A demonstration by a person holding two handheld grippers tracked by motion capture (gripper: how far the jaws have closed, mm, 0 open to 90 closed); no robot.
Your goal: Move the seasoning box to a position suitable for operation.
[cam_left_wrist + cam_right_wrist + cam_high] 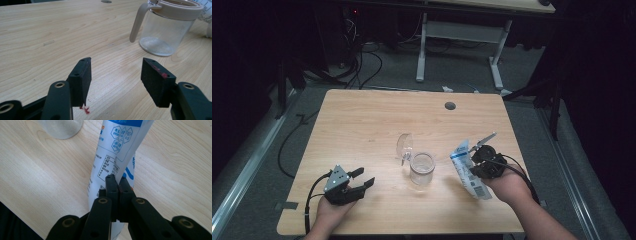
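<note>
Left hand [329,212] comes in from the near edge, low by the tabletop's near-left corner, gripping the left gripper [362,179]. Its jaws point toward the right edge and stand well apart, nothing between the pads [82,80]. Over by the near-right corner, the right forearm [542,222] angles in from the near edge, right hand [509,187] wrapped around the right gripper [118,181], its jaws pressed tight together, pinching a thin white-and-blue pouch [117,152].

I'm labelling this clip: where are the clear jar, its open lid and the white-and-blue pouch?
clear jar [422,170], high view, on its glass wall.
open lid [404,144], high view, on the clear flap's middle.
white-and-blue pouch [117,147], right gripper view, on its printed face above the claw.
</note>
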